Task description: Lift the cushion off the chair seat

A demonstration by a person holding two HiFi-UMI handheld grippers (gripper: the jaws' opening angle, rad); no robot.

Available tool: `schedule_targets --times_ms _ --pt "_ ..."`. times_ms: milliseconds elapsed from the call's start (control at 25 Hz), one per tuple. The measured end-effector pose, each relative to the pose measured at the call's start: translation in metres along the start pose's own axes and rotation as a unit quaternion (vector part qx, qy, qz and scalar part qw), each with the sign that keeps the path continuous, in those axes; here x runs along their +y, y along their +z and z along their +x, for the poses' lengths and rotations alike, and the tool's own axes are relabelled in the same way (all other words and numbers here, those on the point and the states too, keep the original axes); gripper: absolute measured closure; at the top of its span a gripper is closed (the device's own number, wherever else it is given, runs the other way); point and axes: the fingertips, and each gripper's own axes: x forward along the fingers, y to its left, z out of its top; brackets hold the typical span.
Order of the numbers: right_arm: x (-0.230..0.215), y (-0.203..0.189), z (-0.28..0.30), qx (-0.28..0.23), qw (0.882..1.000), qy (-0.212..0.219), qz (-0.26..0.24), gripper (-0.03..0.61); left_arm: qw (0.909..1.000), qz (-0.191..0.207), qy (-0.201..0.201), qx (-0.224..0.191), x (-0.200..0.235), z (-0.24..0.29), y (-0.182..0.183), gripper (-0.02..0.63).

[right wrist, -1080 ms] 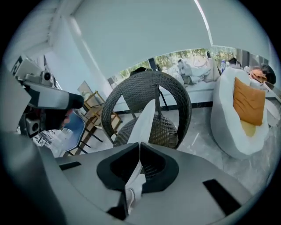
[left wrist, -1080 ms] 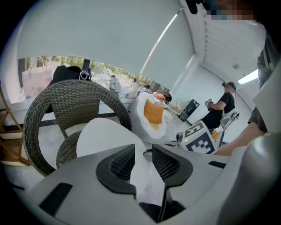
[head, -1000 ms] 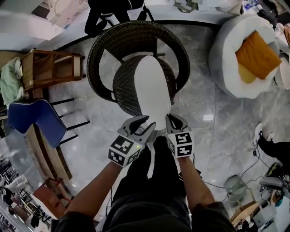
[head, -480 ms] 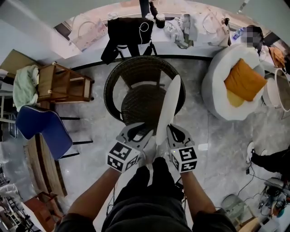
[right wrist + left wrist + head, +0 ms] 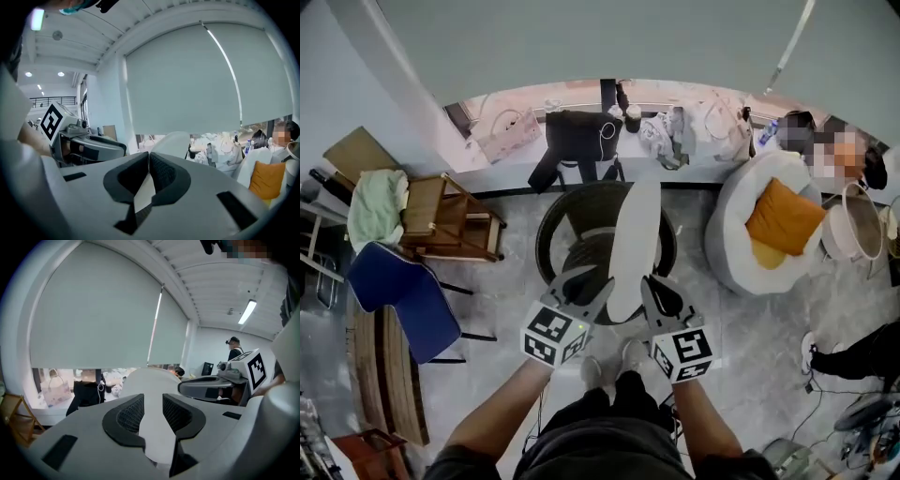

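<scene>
Head view: left claw and right claw each clench the white cushion, held on edge above the wicker chair at twelve o'clock.

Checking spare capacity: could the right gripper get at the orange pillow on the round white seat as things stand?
Probably not: the right gripper is shut on the white cushion, shared with the left gripper, and the orange pillow lies well off to its right.

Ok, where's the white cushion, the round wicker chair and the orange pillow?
white cushion (image 5: 633, 246), head view, middle of its face.
wicker chair (image 5: 547, 239), head view, left rim.
orange pillow (image 5: 783, 217), head view, its middle.
</scene>
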Motion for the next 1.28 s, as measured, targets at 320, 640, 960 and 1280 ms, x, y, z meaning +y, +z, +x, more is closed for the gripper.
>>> schedule_targets --times_ms 320,640,960,1280 --pt "0.052 0.100 -0.034 -0.085 0.996 0.012 -0.041 0.558 0.9943 0.043 0.019 -0.096 -0.008 -0.085 0.096 0.483" --pt "0.097 0.155 -0.063 -0.134 0.988 0.028 -0.076 0.558 0.9851 0.063 0.025 -0.158 -0.013 -0.146 0.137 0.483" --pt "0.136 0.177 -0.072 -0.158 0.982 0.040 -0.097 0.558 0.9797 0.064 0.036 -0.186 -0.007 -0.185 0.144 0.483" --pt "0.152 0.182 -0.068 -0.164 0.980 0.053 -0.097 0.558 0.9825 0.036 0.042 -0.178 0.011 -0.194 0.120 0.483"
